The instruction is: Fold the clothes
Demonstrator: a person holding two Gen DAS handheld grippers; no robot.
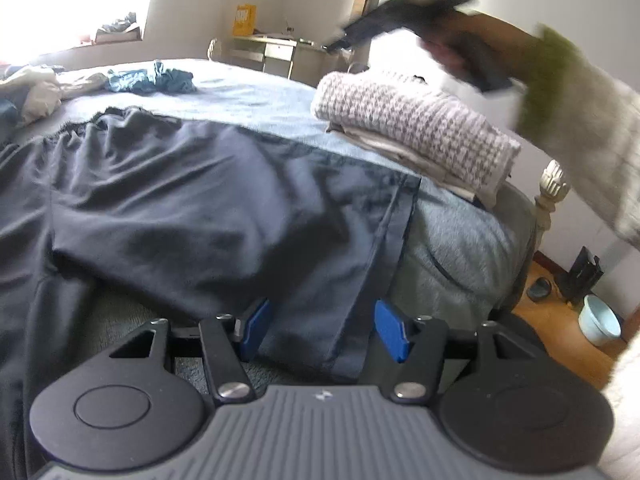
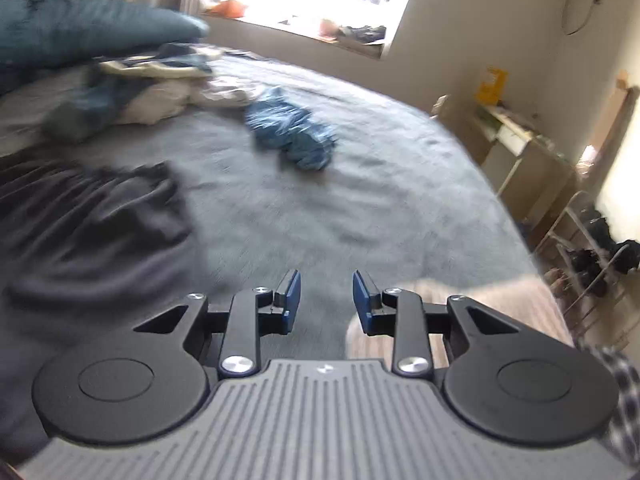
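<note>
The dark garment is found spread on the bed, its long axis running left to right across the left wrist view. Its hemmed edge lies directly between the blue pads of the left gripper, which is held spread, the pads not pressing the cloth. The right gripper is seen raised above the bed, jaws part-spread and holding nothing; the garment lies to its left. The left hand is judged the nearer for the next fold. A folded stack rests just beyond.
</note>
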